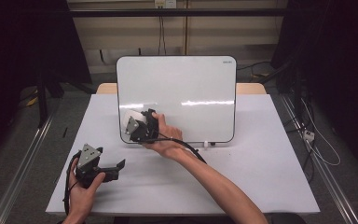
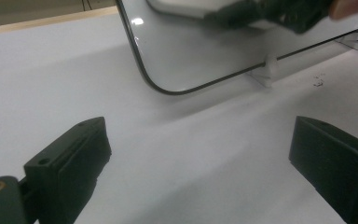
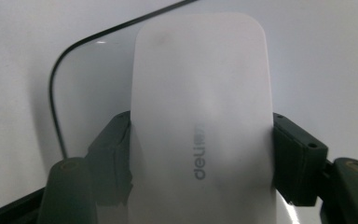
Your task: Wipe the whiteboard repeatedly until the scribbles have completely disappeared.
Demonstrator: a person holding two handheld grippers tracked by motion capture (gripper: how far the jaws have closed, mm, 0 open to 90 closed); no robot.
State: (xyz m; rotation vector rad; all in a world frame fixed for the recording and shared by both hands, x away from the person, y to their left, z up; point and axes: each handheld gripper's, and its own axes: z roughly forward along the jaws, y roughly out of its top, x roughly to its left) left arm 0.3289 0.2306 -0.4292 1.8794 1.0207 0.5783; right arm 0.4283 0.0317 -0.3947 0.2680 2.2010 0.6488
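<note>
Right gripper (image 1: 137,122) is up at the lower-left corner of the whiteboard (image 1: 186,84), clamped on a white eraser (image 3: 203,112). In the right gripper view the eraser sits square between the two black jaws, one jaw pressed on each long side, its rounded end sticking well past the jaw tips toward the board. The eraser face toward the camera reads "deli" in grey, running lengthwise, with small characters next to it too blurred to read.

The whiteboard stands upright on the white table (image 1: 261,177), near its far edge, on small white clip feet (image 2: 266,71). It has a thin black rim and rounded corners. There is a small dark logo in the top-right corner in the high view, too small to read. The board surface looks blank, with only light reflections.

Left gripper (image 1: 108,168) is near the front-left of the table, well apart from the board, held in the left hand (image 1: 81,193). Its jaws are wide apart with nothing between them, just bare table in the left gripper view.
</note>
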